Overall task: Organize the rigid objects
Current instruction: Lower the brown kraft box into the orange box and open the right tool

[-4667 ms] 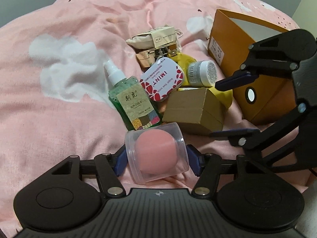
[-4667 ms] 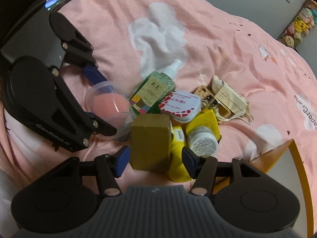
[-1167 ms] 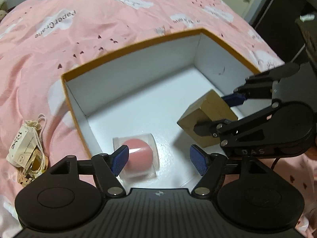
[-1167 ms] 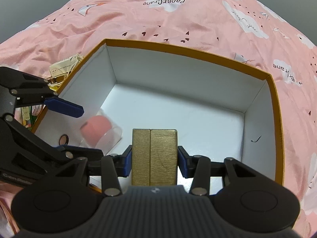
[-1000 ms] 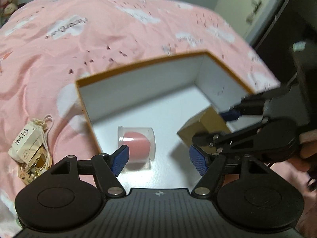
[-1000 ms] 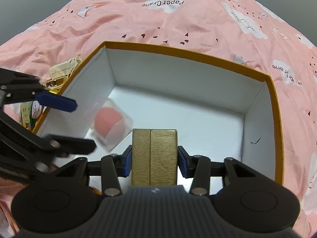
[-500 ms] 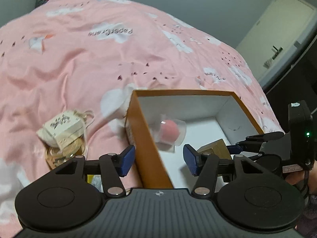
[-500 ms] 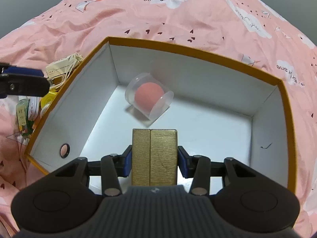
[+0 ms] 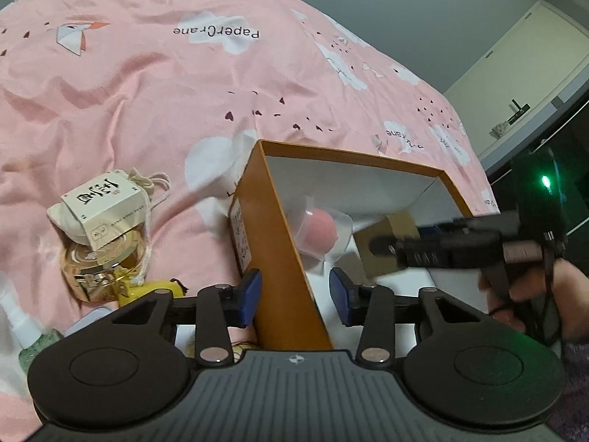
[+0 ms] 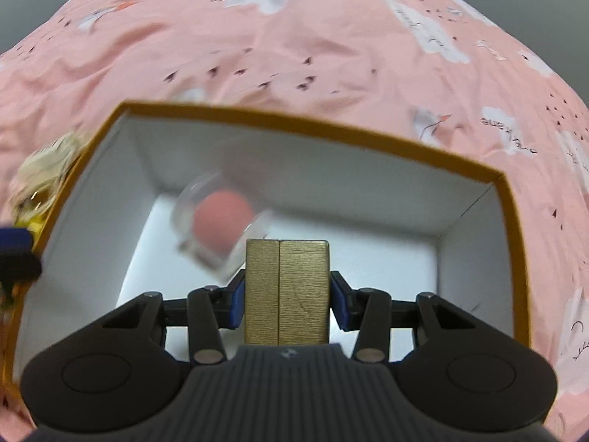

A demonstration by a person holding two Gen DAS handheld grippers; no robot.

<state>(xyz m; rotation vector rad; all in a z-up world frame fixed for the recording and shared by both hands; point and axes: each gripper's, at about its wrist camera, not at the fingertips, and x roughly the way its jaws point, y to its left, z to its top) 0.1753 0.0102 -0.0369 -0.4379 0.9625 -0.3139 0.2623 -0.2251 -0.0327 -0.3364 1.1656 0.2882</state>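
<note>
My left gripper (image 9: 294,296) hovers over the near-left wall of the orange box (image 9: 279,243). Its jaws are closing; the wall edge shows in the gap, but no pad presses on it. Inside the box, by the far wall, lies a clear container with a pink sponge (image 9: 322,228), also seen blurred from the right wrist (image 10: 221,224). My right gripper (image 10: 287,302) is shut on a gold box (image 10: 287,294) and holds it low inside the orange box (image 10: 294,121). From the left wrist the right gripper (image 9: 423,239) reaches in from the right with the gold box (image 9: 383,235).
Left of the orange box on the pink bedspread lie a cream pouch with a tag (image 9: 106,199), a gold jar (image 9: 99,265), a yellow item (image 9: 154,287) and a green spray bottle (image 9: 33,335). A person's hand (image 9: 533,287) holds the right gripper.
My left gripper let go of the sponge container, drew back left over the box wall, and its jaws narrowed. The container rolled toward the far wall. My right gripper sank deeper with the gold box.
</note>
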